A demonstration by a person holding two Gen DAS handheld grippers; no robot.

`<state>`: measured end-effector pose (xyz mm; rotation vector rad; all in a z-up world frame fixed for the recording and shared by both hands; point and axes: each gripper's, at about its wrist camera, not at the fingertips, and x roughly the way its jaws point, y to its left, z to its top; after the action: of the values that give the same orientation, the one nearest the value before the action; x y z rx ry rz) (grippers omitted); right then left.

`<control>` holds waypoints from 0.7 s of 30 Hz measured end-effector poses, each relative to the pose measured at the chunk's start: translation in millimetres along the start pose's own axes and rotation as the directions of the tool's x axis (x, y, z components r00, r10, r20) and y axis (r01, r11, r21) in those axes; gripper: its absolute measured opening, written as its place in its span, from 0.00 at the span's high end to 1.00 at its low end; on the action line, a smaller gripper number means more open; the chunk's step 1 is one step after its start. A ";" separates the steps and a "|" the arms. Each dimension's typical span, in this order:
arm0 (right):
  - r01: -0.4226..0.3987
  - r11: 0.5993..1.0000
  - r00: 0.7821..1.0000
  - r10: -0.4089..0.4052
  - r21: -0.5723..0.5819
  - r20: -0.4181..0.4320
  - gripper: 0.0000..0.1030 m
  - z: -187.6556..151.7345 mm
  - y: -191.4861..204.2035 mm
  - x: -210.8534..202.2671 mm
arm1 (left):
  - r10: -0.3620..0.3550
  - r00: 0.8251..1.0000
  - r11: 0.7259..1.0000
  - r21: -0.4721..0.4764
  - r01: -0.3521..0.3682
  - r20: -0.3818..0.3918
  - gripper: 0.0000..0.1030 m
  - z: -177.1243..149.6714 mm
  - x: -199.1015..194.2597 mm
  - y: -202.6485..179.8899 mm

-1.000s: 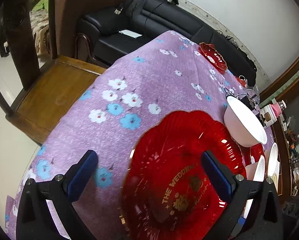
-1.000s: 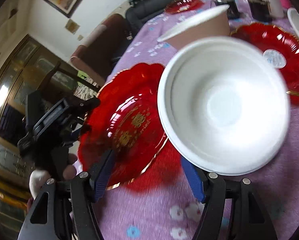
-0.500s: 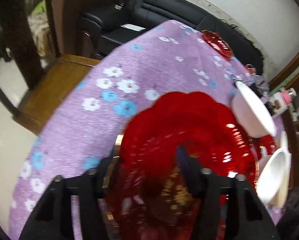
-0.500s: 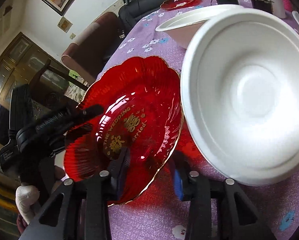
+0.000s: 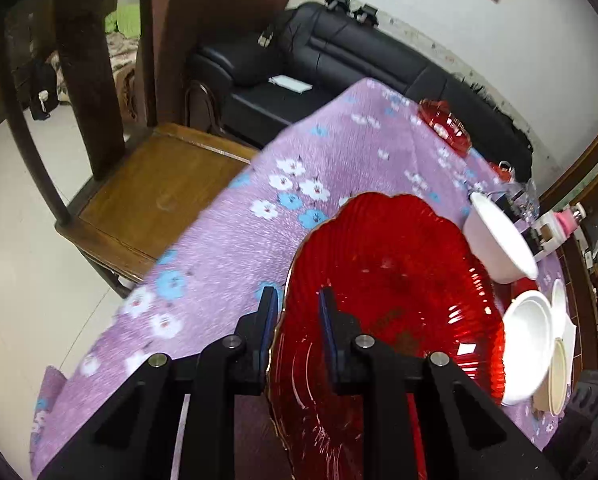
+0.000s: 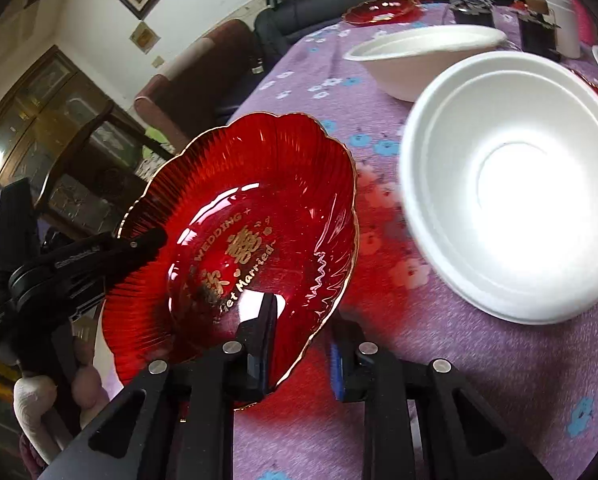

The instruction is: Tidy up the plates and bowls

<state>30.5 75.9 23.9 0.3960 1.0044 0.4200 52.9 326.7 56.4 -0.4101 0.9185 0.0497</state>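
A red scalloped glass plate [image 5: 391, 292] with gold lettering is tilted above the purple flowered tablecloth [image 5: 235, 248]. My left gripper [image 5: 295, 300] is shut on its near rim. In the right wrist view the same plate [image 6: 251, 216] is held on both sides: my right gripper [image 6: 303, 328] is shut on its lower rim, and the left gripper [image 6: 147, 240] clamps its far left edge. A white foam bowl [image 6: 511, 184] lies just right of the plate, with a second white bowl [image 6: 423, 56] behind it.
Another red plate [image 5: 443, 124] sits at the table's far end near a black sofa [image 5: 339, 60]. A wooden chair [image 5: 151, 184] stands at the table's left edge. White bowls [image 5: 531, 344] and small containers [image 6: 555, 20] crowd the right side.
Both grippers have closed from wide open onto the red plate's rim. The plate has lifted and tilted off the cloth, away from the white bowl.
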 end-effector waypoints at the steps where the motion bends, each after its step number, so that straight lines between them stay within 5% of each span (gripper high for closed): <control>1: -0.005 1.000 1.000 0.005 -0.008 0.004 0.77 -0.8 3.8 -2.0 | -0.004 1.000 1.000 -0.003 0.004 0.012 0.80 -1.3 -6.8 1.3; 11: 0.007 0.990 0.999 -0.001 -0.138 0.045 0.77 -28.2 37.2 -35.3 | -0.038 0.998 0.997 -0.064 0.042 0.059 0.80 -36.7 -53.3 24.2; 21: 0.061 0.990 0.998 -0.062 -0.129 -0.008 0.77 -69.0 14.0 -32.4 | -0.031 0.999 0.997 -0.071 0.029 -0.023 0.80 -73.9 -30.1 26.8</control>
<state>-46.8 79.9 21.2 0.2464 0.9927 0.4294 -27.5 328.4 31.7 -0.4908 0.9358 0.0501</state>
